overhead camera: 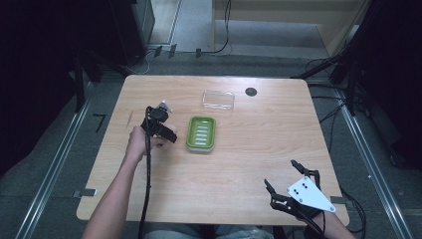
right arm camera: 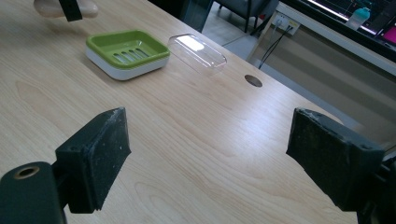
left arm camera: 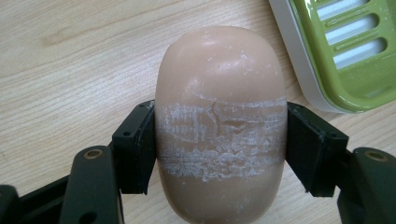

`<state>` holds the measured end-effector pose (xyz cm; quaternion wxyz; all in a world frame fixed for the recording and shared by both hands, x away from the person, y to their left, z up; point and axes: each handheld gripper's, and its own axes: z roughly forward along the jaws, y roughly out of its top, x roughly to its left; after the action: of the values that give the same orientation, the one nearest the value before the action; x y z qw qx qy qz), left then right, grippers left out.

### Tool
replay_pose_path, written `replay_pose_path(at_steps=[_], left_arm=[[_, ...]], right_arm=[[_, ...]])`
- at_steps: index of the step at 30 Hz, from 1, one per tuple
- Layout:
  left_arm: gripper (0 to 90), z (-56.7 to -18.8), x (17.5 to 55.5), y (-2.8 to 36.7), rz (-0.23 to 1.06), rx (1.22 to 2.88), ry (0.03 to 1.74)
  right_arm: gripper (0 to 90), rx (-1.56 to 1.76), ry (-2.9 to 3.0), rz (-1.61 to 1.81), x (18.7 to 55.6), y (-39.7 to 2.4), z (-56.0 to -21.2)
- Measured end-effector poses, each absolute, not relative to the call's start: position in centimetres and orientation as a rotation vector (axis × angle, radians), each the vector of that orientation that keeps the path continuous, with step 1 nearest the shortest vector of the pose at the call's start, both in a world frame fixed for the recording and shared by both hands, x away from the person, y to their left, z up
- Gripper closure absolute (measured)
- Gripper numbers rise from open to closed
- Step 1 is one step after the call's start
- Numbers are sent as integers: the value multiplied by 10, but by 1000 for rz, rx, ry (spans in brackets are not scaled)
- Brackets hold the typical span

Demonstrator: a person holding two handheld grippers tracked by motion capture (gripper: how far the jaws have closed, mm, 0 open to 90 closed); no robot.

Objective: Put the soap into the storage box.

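At the left of the bench (overhead camera: 239,164), the left gripper (left arm camera: 219,140) has its fingers (left arm camera: 135,147) clamped on the two long sides of a beige bar of soap (left arm camera: 220,126), whose middle band is scuffed white and cracked where the pads press. In the high view that gripper (overhead camera: 161,119) stands just left of the green soap dish (overhead camera: 201,133), close beside it but not over it, and the left gripper view shows the bar held over bare wood with the dish's corner (left arm camera: 345,51) off to one side. So the picking-up looks done, while setting the bar into the dish is not yet done; I judge the work to be roughly at its midpoint. The dish itself is empty: its slotted green tray (right arm camera: 128,46) sits in a white base with nothing on the slots. Just beyond it, toward the far edge, lies the clear plastic lid (overhead camera: 218,100), apart from the dish and also holding nothing, so covering the dish would remain too, if that belongs to the job. At the right, near the front edge, the right gripper (overhead camera: 286,179) rests with its fingers (right arm camera: 95,156) spread wide and nothing between them.
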<state>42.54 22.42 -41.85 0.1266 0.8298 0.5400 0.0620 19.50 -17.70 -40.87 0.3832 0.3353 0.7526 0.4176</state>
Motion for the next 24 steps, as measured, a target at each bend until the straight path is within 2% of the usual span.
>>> replay_pose_path(at_steps=[24], left_arm=[[338, -407, 431, 200, 186, 2398, 1504]], right_arm=[[131, 876, 1918, 1070, 196, -179, -409]])
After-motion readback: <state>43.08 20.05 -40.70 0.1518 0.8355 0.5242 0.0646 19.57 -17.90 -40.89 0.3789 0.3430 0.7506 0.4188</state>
